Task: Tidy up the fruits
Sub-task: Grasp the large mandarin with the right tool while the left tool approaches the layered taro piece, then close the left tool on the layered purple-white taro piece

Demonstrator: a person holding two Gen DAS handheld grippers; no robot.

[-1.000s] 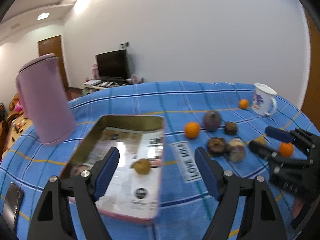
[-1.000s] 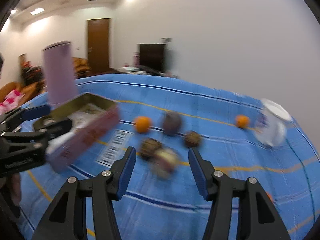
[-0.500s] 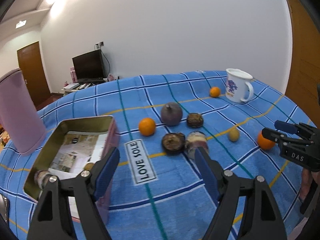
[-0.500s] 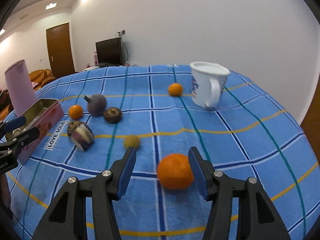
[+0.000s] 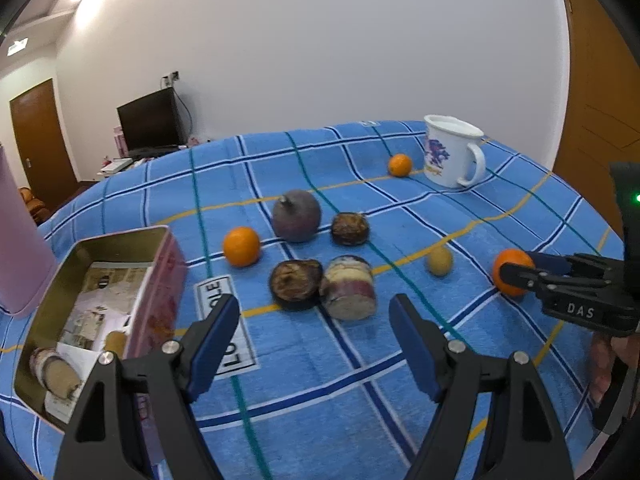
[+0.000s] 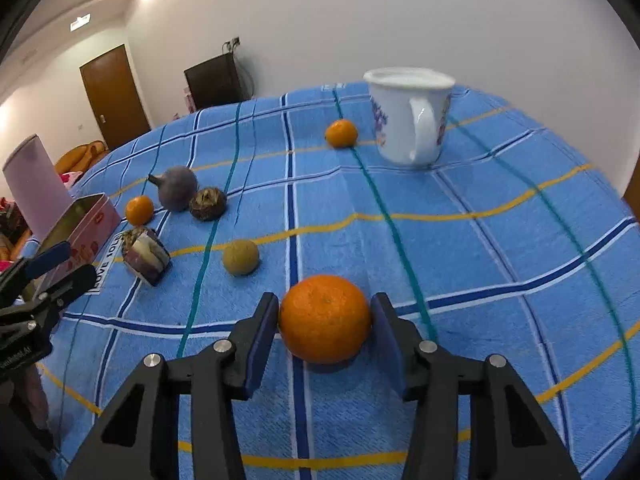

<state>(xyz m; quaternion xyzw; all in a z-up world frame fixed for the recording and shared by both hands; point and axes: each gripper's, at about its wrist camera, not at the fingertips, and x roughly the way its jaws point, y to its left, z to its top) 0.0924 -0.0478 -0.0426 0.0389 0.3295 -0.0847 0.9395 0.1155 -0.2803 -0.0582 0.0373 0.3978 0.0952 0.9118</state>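
Observation:
My right gripper (image 6: 325, 320) has both pads against an orange (image 6: 325, 318) that rests on the blue checked cloth; it also shows in the left wrist view (image 5: 510, 270). My left gripper (image 5: 314, 338) is open and empty, just short of a dark halved fruit (image 5: 296, 285) and a cut purple-and-white fruit (image 5: 350, 292). Beyond them lie another orange (image 5: 241, 246), a purple round fruit (image 5: 296, 215), a brown fruit (image 5: 350, 229) and a small yellowish fruit (image 5: 439, 261). An open tin box (image 5: 90, 312) at left holds some fruit pieces.
A white mug (image 5: 452, 151) stands at the back right with a small orange (image 5: 399, 165) beside it. A pink jug (image 5: 18, 236) stands at the far left behind the tin. The table edge curves off on the right.
My right gripper has moved forward around the orange and closed onto it. My left gripper has swung right, from over the tin to in front of the cut fruits.

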